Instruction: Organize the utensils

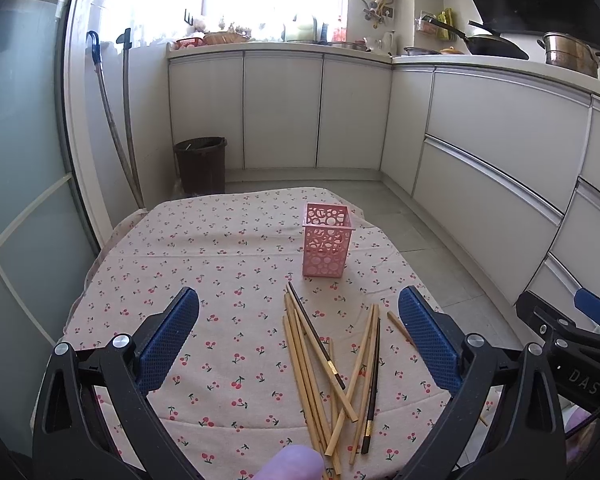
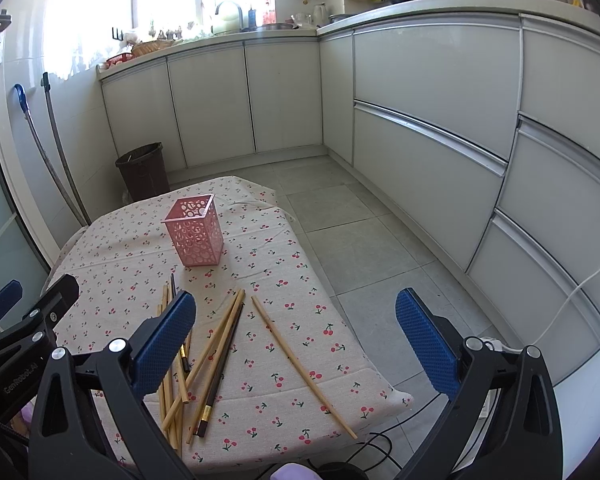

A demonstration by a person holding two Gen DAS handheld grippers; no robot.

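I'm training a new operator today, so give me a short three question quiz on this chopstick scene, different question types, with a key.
1. True or false: the pink holder already has chopsticks in it.
2. Multiple choice: the single bamboo chopstick that lies apart from the chopstick pile is nearest which gripper? A) left gripper B) right gripper
3. Fill in: both grippers have their fingers ____ and grip nothing.

Key: 1 false, the holder stands upright and looks empty on the cherry tablecloth. 2 B. 3 open.

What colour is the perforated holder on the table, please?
Pink holder, clearest in the right wrist view.
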